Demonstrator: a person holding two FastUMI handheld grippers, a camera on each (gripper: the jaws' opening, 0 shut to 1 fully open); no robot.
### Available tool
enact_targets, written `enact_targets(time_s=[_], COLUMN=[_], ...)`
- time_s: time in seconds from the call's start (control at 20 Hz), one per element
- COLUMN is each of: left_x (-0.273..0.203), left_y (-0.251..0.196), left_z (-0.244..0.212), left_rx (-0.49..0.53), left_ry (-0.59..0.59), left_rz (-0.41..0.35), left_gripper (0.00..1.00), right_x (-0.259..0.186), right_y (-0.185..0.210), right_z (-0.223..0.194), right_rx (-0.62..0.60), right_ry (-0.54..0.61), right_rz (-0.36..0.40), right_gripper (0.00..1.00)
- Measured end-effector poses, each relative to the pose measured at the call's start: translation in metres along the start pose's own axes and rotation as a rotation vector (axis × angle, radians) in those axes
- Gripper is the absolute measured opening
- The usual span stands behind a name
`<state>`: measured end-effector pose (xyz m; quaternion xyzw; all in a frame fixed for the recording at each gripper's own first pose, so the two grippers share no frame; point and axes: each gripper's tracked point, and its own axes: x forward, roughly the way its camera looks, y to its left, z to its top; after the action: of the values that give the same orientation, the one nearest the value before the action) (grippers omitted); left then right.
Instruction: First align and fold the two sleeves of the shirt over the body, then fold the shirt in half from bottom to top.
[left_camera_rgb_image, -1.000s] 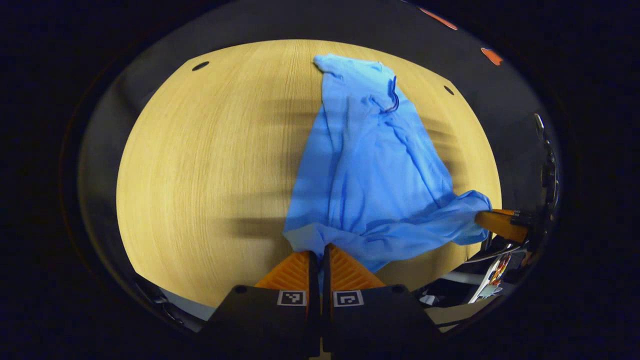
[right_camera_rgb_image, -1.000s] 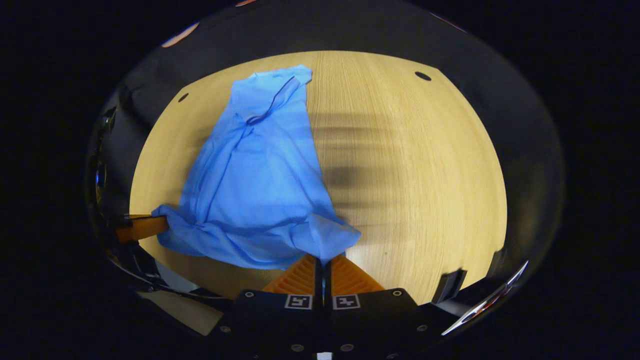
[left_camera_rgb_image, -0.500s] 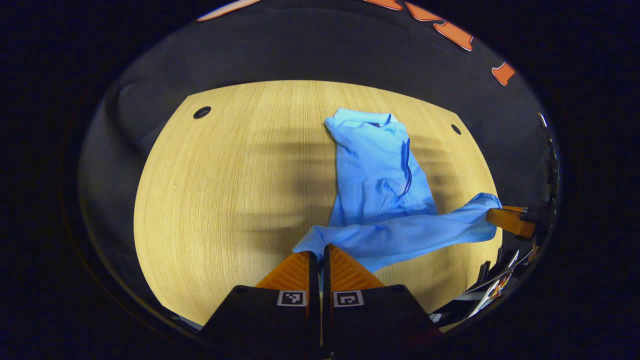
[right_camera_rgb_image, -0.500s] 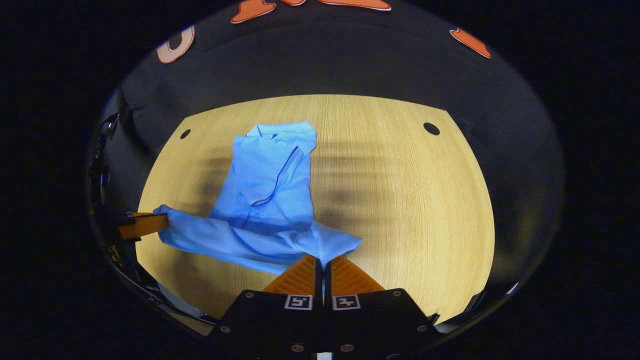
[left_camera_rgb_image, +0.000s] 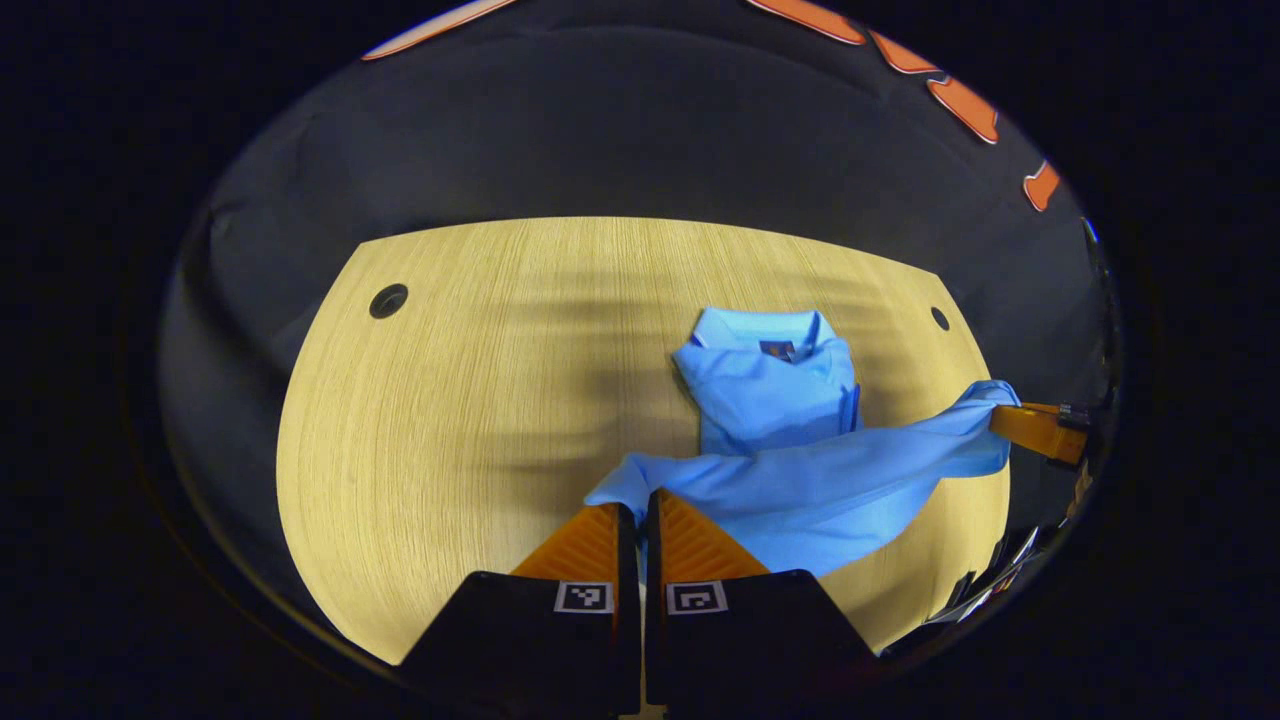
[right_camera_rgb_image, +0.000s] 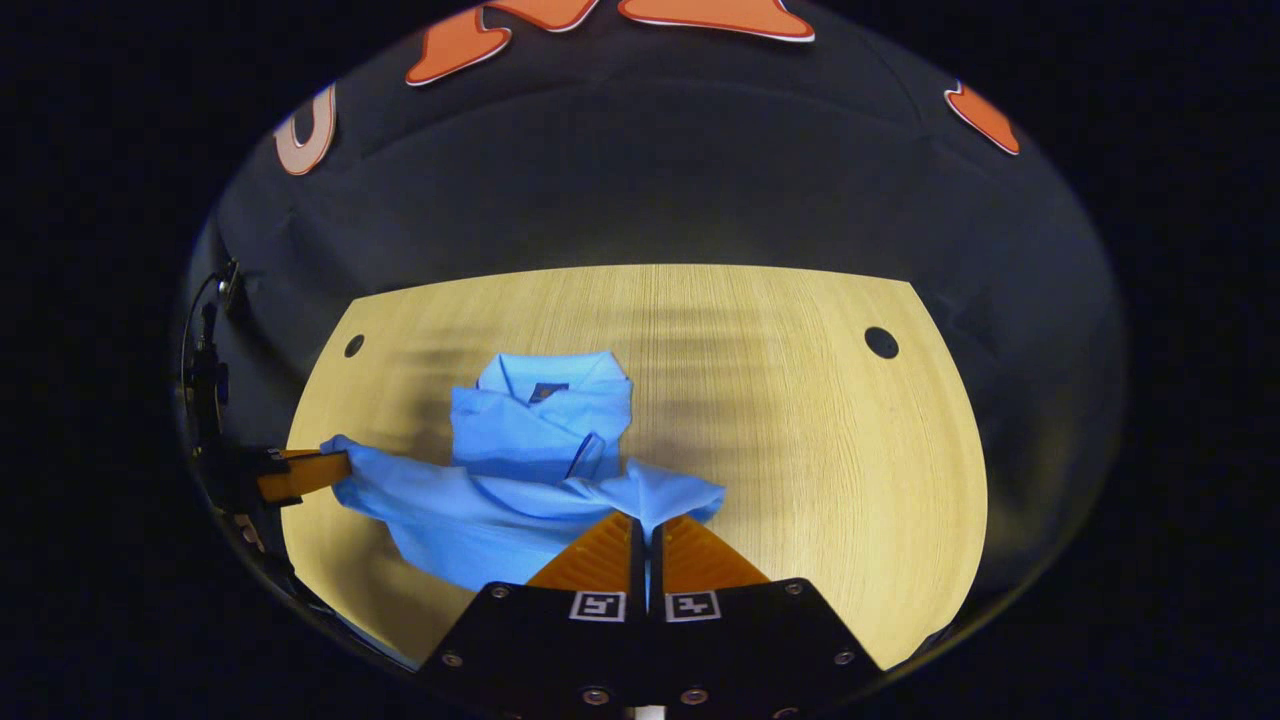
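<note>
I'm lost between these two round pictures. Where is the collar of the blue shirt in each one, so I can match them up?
Left gripper view: the collar lies right of centre, at the far end of the blue shirt.
Right gripper view: the collar lies left of centre, beyond the lifted hem.
Shared landmark: the small dark label inside the collar, on the wooden table.

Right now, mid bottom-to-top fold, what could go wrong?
1. The hem sags between the left gripper and right gripper; laid down slack, it may wrinkle.
2. Each gripper pinches only a corner of the shirt, so a tug could pull the cloth free.
3. The collar sits off to one side on the table, so the hem could land crooked.
</note>
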<state>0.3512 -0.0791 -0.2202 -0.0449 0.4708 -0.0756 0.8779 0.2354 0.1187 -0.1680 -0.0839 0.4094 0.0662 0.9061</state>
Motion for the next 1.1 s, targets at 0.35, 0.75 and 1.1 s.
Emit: enact_targets(time_s=[0.35, 0.75, 1.1], left_x=[0.046, 0.076, 0.042], left_y=[0.014, 0.029, 0.038], left_z=[0.044, 0.048, 0.078], left_rx=[0.042, 0.071, 0.096], left_ry=[-0.020, -0.028, -0.144], left_rz=[0.026, 0.091, 0.179], left_gripper=[0.06, 0.39, 0.99], right_x=[0.052, 0.089, 0.070], right_y=[-0.003, -0.010, -0.012], right_z=[0.025, 0.031, 0.038], right_rx=[-0.021, -0.027, 0.010], right_ry=[0.010, 0.004, -0.021], right_rz=[-0.040, -0.073, -0.060], right_gripper=[0.00, 0.07, 0.98])
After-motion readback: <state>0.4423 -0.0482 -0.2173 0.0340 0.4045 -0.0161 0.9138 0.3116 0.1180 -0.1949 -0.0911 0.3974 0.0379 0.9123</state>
